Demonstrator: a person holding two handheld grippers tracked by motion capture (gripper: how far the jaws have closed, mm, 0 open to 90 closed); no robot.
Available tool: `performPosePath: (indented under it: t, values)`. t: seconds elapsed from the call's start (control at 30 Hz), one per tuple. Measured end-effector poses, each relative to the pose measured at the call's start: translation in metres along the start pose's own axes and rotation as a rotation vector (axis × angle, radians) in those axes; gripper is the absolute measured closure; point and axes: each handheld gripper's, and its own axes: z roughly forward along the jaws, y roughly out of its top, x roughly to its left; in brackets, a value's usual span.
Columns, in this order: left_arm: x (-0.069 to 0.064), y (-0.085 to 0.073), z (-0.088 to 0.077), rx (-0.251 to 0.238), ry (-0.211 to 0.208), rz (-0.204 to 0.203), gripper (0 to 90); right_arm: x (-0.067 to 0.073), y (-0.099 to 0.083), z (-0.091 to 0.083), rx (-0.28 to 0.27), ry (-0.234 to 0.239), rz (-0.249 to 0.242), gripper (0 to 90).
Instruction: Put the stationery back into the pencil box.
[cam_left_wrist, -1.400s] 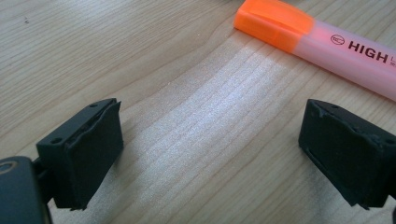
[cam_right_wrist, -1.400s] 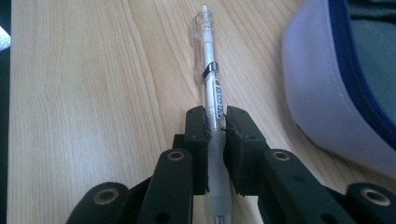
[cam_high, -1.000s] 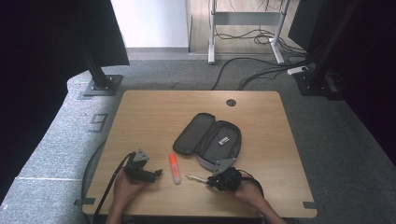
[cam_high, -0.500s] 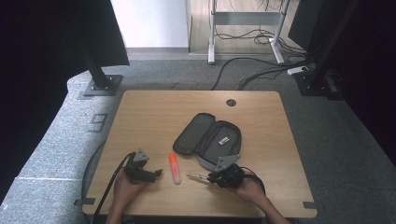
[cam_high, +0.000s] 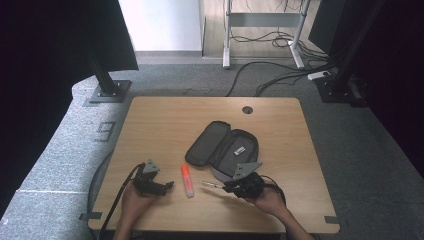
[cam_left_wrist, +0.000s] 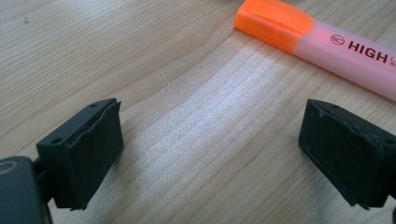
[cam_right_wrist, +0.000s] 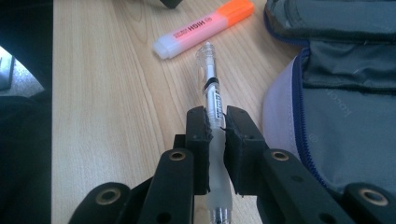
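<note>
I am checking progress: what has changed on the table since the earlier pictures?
The right hand-held gripper, shut on the pen, has lifted it slightly off the table. The left hand-held gripper, highlighter and open pencil case stayed put.

My worktop (cam_high: 165, 125) is a pale wooden slab with rounded corners and a round cable hole (cam_high: 247, 109) near its far edge, standing on grey speckled carpet (cam_high: 65, 150). Beyond it a white wall panel (cam_high: 160, 25) rises beside the metal legs of another desk (cam_high: 227, 35), under which black cables (cam_high: 280, 75) sprawl over the floor toward a white power strip (cam_high: 318, 75). Dark panels on black stands (cam_high: 106, 82) close in both sides, and even, soft light falls on the wood.
</note>
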Motion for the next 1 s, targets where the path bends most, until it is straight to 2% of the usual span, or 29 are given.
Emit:
performPosePath:
  t: [0.67,1.0]
  values:
    - [0.000,0.000,0.000,0.000,0.000,0.000,6.1,-0.008,0.016,-0.020,-0.053,-0.027,0.006,78.7]
    - [0.000,0.000,0.000,0.000,0.000,0.000,6.1,-0.021,0.022,-0.033,-0.082,-0.085,0.024,78.7]
